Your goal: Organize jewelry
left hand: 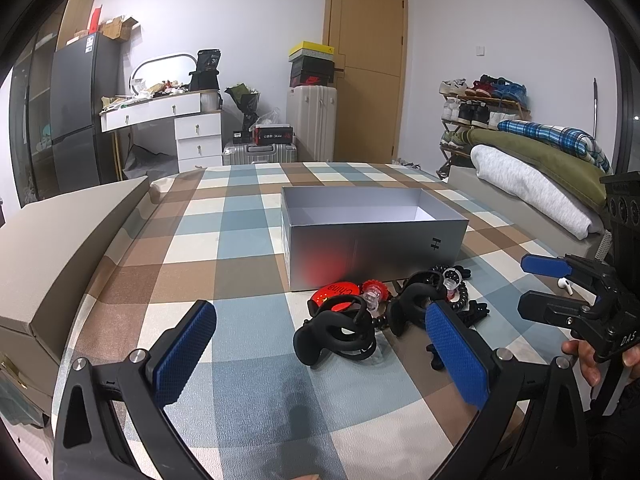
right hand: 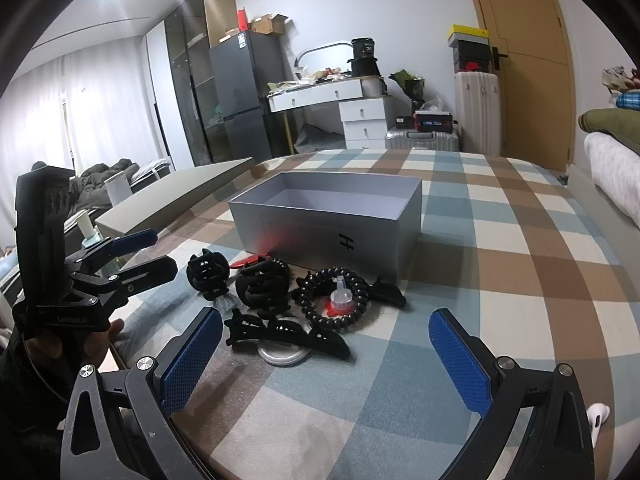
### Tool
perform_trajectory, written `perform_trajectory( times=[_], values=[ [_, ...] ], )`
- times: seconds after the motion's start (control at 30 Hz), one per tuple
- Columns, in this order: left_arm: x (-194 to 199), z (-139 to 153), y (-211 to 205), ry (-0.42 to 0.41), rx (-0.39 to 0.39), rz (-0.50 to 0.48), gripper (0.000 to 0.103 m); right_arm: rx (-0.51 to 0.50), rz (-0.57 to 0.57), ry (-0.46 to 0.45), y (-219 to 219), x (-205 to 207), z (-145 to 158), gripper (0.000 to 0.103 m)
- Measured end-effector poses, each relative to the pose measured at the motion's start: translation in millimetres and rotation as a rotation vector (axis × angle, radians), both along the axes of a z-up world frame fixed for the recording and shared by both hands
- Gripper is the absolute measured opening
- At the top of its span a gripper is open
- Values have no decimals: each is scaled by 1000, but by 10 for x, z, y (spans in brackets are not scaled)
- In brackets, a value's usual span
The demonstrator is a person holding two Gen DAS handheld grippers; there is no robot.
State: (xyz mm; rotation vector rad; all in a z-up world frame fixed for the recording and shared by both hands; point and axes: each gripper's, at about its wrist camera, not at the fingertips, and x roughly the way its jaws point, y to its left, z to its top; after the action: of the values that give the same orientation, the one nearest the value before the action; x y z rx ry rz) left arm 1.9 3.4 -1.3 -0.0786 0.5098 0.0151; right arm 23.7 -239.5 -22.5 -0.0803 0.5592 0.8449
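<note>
Several small accessories lie in one tight heap on the checked cloth (right hand: 520, 264), just in front of the open grey box (right hand: 332, 216), and this crowding is the main risk I see.

Both tools are empty, with the fingers standing wide apart. In the left wrist view the left gripper (left hand: 320, 356) has the nearest black claw clip (left hand: 336, 334) between its blue pads, at about 12 o'clock from the camera. The right gripper (right hand: 326, 360) waits low, with the heap at its 11 o'clock. The box seems still empty, so I judge the sorting has hardly begun.

What could go wrong:
- The second claw clip (right hand: 262, 286) touches the black coiled hair tie (right hand: 334, 298), and a clear small bottle (right hand: 342, 296) stands inside the coil. If one piece is lifted, its teeth may catch the coil and drag the neighbours.
- The long flat clip (right hand: 288, 334) lies over a round metal lid (right hand: 284, 354). A low grasp may take both, or push the lid away.
- The claw clips are rounded and springy, so they may turn or jump out when the pads close off-centre.
- The red badge (left hand: 334, 294) is thin and flat against the cloth, thus hard to get under.
- A white earbud (right hand: 598, 416) lies alone at 4 o'clock of the right gripper, near the edge of view, and is easy to forget or knock.
</note>
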Motion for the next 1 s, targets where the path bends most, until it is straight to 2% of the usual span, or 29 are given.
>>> perform_trajectory(
  times=[1.0],
  values=[
    [10, -9, -36, 1, 3, -1, 102, -1, -2, 5, -2, 8, -3, 103]
  ],
)
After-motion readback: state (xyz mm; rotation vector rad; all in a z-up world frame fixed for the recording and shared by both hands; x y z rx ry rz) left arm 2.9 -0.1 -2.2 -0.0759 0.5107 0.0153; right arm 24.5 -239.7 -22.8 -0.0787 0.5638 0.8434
